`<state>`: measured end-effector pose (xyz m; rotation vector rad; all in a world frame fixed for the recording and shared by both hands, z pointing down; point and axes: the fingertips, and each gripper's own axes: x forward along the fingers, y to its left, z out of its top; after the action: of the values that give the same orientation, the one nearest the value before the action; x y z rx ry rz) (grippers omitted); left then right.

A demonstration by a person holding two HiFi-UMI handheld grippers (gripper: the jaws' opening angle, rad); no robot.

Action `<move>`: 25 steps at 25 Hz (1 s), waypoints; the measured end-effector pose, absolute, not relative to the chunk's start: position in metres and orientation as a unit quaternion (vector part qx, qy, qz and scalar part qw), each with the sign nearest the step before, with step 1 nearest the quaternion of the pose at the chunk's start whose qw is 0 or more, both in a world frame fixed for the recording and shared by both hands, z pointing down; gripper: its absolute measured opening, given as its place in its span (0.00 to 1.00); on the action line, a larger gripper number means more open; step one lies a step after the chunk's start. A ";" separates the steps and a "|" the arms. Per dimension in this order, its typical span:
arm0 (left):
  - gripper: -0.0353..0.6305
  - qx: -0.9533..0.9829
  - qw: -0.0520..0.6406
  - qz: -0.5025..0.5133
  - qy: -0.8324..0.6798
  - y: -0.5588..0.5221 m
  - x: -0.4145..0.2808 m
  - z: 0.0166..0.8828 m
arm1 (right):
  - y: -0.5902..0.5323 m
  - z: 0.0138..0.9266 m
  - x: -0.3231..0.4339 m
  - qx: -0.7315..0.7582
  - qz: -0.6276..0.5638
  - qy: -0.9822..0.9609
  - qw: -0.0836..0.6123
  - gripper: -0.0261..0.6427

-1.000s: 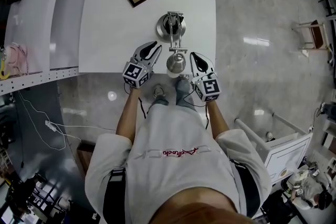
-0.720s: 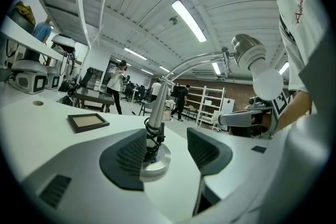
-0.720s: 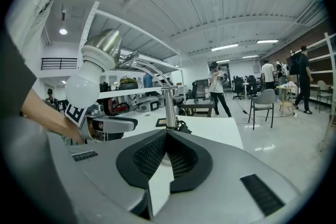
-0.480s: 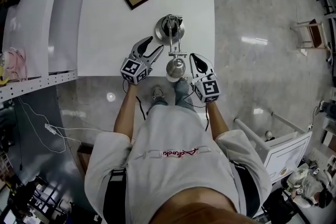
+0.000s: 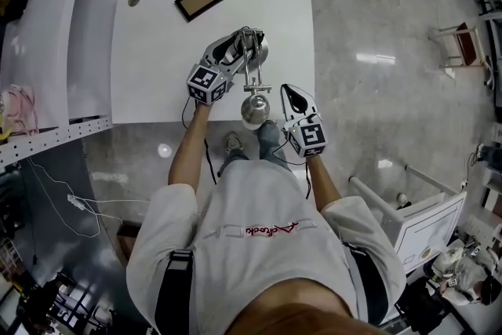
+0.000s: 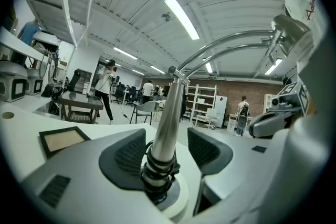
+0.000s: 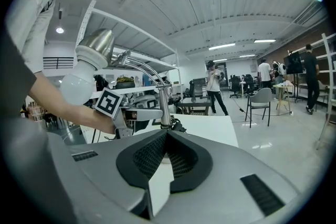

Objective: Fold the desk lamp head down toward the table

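A chrome desk lamp stands on the white table (image 5: 157, 67). Its round base (image 5: 260, 52) is at mid-table, and its arm bends back toward the person. The lamp head (image 5: 255, 107), with a white bulb, hangs over the table's front edge. My left gripper (image 5: 238, 43) is open, with one jaw on each side of the lamp's upright post (image 6: 167, 113) just above the base (image 6: 173, 196). The pads do not press on the post. My right gripper (image 5: 289, 92) is shut and empty, just right of the lamp head (image 7: 92, 68).
A dark-framed picture (image 5: 198, 0) lies at the table's far left, beside a round cable hole (image 5: 134, 0). A long white bench (image 5: 47, 51) runs along the left. A polished floor surrounds the table, with people and chairs far off.
My left gripper has moved from the table's front edge forward and to the right to the lamp's post, which now stands between its jaws. The right gripper has stayed put.
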<state>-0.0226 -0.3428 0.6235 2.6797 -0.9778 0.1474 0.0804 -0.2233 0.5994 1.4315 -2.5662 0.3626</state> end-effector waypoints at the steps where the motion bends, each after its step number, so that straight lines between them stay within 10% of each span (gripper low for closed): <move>1: 0.42 0.930 0.141 0.052 -0.335 -0.348 -0.017 0.623 | -0.224 0.600 0.082 0.482 0.122 -0.863 0.091 0.07; 25: 0.27 0.944 0.091 0.076 -0.307 -0.377 0.024 0.615 | -0.229 0.595 0.087 0.475 0.117 -0.867 0.089 0.07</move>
<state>0.0237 -0.3772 0.6148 2.8054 -0.9130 0.2266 0.0869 -0.2288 0.5953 1.4142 -2.5802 0.3493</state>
